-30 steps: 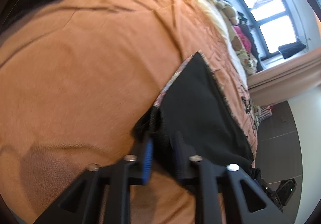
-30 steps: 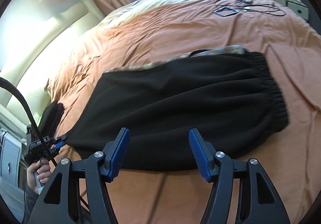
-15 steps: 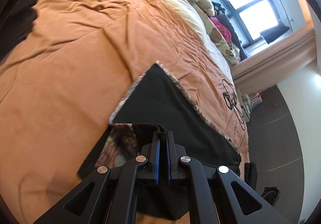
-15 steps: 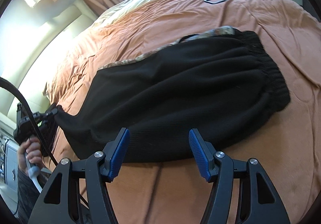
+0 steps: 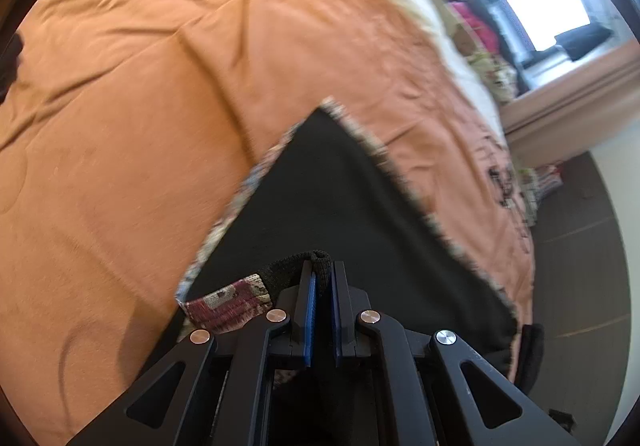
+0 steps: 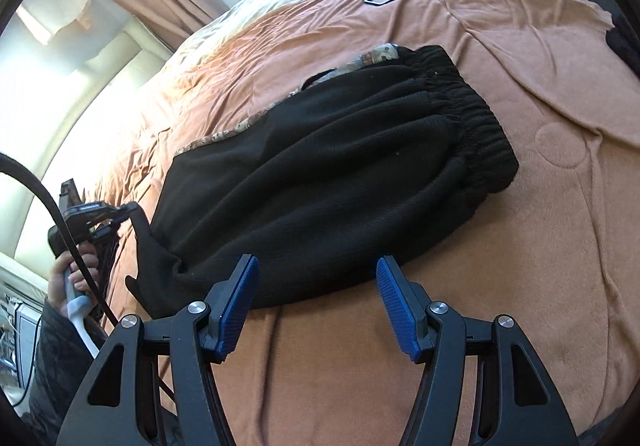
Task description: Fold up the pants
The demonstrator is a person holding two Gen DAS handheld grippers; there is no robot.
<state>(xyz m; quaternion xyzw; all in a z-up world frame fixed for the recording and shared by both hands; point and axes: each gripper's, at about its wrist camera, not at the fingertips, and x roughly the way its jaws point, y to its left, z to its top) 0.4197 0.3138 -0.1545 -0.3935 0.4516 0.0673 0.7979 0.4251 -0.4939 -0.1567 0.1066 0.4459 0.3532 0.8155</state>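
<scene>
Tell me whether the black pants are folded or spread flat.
Folded lengthwise, partly: black knit pants lie doubled on the orange bedspread, cuff end lifted in the left tool.

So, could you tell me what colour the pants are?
Black pants, patterned lining edge; clearest in the right wrist view.

We can't make out a single readable word, number, brand or label in either view. The black pants [image 6: 340, 182] show only plain knit and a patterned lining with no lettering we can pick out, and the orange bedspread [image 6: 520, 286] has just a stitched circle. The dark marks near the bedspread's far edge in the left view are too blurred to read.
</scene>
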